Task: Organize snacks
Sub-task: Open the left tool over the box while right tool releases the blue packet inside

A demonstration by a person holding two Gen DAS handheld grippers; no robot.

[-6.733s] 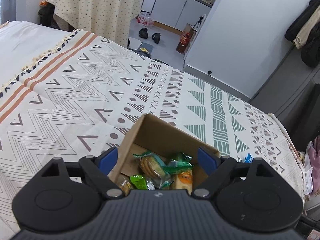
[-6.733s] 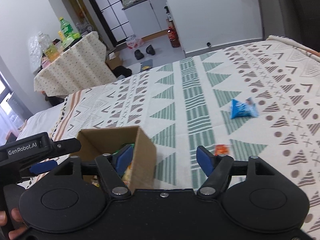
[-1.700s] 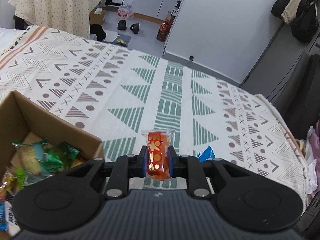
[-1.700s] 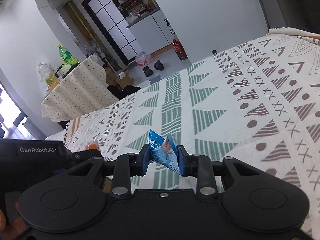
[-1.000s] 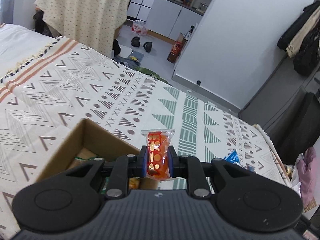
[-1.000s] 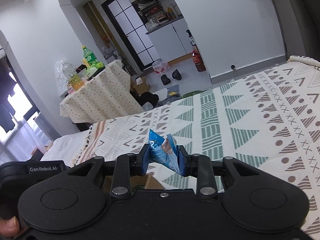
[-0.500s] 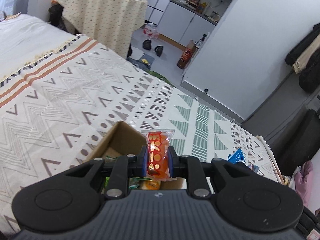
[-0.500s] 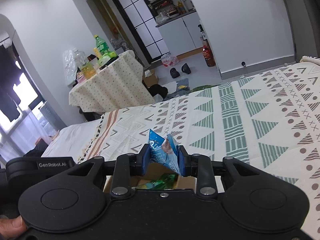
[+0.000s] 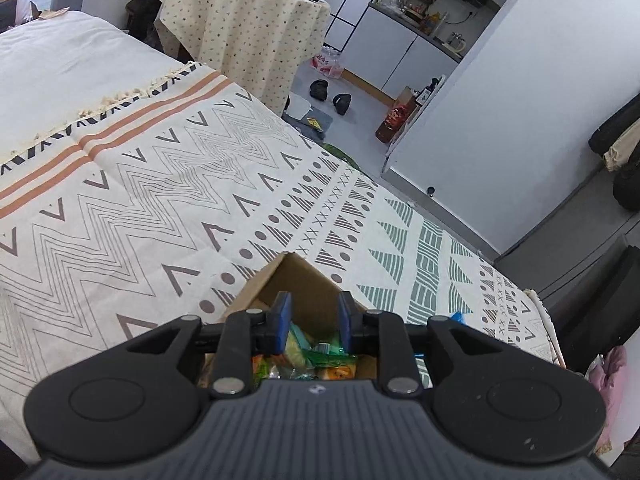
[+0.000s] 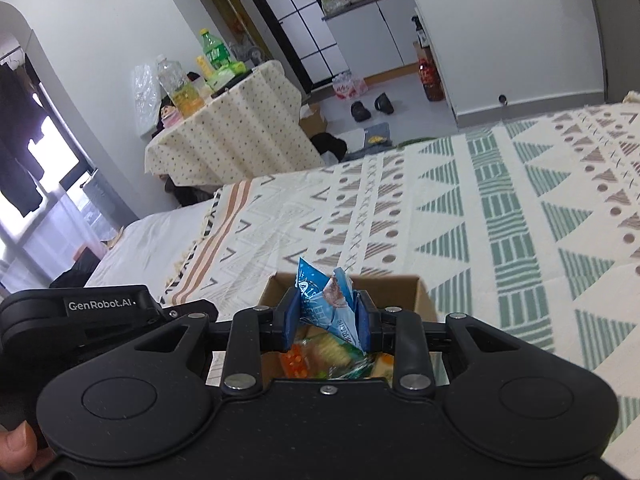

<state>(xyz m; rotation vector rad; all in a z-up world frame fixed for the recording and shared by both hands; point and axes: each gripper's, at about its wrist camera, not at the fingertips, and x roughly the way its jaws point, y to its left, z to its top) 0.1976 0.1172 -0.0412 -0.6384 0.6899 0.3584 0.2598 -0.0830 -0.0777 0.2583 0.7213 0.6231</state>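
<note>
A brown cardboard box (image 9: 304, 280) sits on the patterned bedspread and holds several wrapped snacks (image 9: 316, 354). My left gripper (image 9: 314, 316) hovers over the box, jaws partly open and empty. The orange-red snack packet (image 10: 295, 362) lies inside the box (image 10: 424, 300) in the right wrist view. My right gripper (image 10: 327, 318) is shut on a blue snack packet (image 10: 324, 300) and holds it just above the box. The left gripper body (image 10: 100, 312) shows at the left of that view.
The patterned bedspread (image 9: 140, 216) stretches left and far of the box. A table with a dotted cloth (image 10: 228, 136) carrying bottles stands past the bed. Shoes (image 9: 330, 94) lie on the floor. A dark sofa edge (image 9: 600, 300) sits right.
My left gripper has opened and the orange-red packet has dropped into the box. Both grippers have moved over the box; the right still holds the blue packet.
</note>
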